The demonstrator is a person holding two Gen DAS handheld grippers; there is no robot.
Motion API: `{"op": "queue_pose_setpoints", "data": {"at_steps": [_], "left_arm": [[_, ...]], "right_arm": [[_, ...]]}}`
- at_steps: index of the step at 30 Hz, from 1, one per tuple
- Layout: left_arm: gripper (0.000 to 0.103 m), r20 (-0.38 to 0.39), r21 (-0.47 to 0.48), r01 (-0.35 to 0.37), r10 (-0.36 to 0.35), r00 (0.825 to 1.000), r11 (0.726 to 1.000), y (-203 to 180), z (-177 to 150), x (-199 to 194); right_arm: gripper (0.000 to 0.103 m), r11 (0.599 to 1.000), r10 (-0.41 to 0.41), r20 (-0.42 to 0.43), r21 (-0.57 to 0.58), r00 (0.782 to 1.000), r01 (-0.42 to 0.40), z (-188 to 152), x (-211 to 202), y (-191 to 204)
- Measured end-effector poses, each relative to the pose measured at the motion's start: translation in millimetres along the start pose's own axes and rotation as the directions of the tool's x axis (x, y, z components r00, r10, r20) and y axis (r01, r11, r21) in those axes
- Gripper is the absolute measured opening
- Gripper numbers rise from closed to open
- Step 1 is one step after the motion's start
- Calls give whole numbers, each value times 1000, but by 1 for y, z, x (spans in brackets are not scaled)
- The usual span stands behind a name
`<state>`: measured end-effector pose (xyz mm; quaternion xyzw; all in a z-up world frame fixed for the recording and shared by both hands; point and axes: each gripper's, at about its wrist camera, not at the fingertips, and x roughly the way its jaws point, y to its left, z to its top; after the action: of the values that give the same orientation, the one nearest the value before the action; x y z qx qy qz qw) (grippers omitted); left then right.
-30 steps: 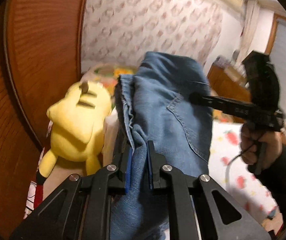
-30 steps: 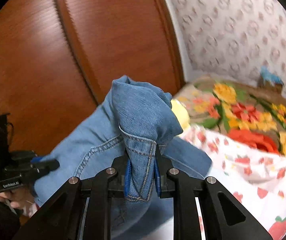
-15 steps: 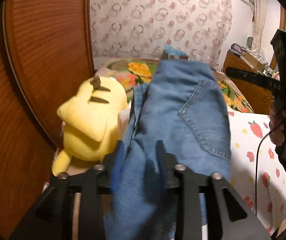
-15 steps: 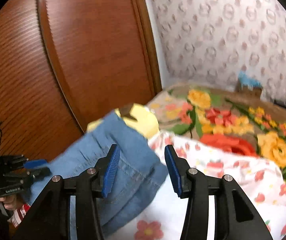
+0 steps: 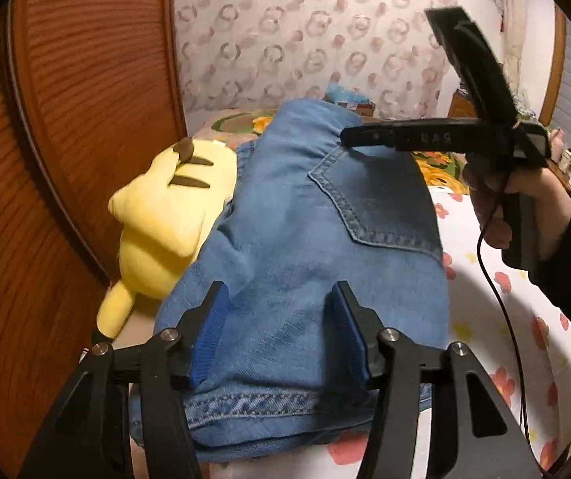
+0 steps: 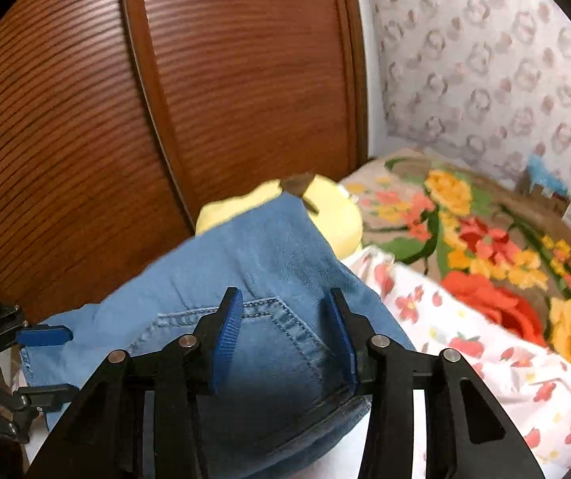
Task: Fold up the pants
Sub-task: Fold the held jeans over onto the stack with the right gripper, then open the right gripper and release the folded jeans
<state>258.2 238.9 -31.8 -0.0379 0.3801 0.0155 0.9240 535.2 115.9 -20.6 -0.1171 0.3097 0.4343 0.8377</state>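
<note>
The blue denim pants (image 5: 305, 247) lie folded in a compact stack on the bed, back pocket up; they also show in the right wrist view (image 6: 245, 279). My left gripper (image 5: 281, 331) is open, its blue pads apart just above the near end of the stack, holding nothing. My right gripper (image 6: 285, 335) is open over the pocket end. It also shows in the left wrist view (image 5: 425, 139), hovering above the far right of the pants. The left gripper's open blue pads show at the left edge of the right wrist view (image 6: 42, 363).
A yellow plush toy (image 5: 165, 215) lies against the pants' left side, next to a brown wooden wardrobe door (image 5: 66, 119). A white sheet with red prints (image 5: 505, 299) covers the bed; a floral blanket (image 6: 485, 247) lies beyond. A patterned wall (image 5: 305, 32) stands behind.
Both grippers have opened and let go of the denim. The pants have dropped from a held-up bundle to a flat folded stack on the bed. The right gripper has moved back over them.
</note>
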Motion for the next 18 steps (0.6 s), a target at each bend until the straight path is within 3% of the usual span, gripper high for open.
{"op": "queue_pose_setpoints", "data": {"at_steps": [3, 8, 15, 18], "left_arm": [[55, 4, -9, 4, -4, 1000, 1000, 2, 0, 5], [55, 5, -7, -4, 4, 1000, 1000, -1, -3, 10], [56, 13, -2, -33, 33, 999, 999, -9, 0, -3], [66, 33, -11, -23, 24, 999, 1000, -14, 2, -15]], "right_arm": [[40, 999, -38, -15, -34, 999, 38, 6, 24, -3], [40, 999, -42, 5, -5, 999, 42, 7, 28, -7], [40, 997, -73, 77, 36, 994, 70, -12, -21, 14], [40, 996, -74, 109, 61, 991, 68, -22, -50, 23]]}}
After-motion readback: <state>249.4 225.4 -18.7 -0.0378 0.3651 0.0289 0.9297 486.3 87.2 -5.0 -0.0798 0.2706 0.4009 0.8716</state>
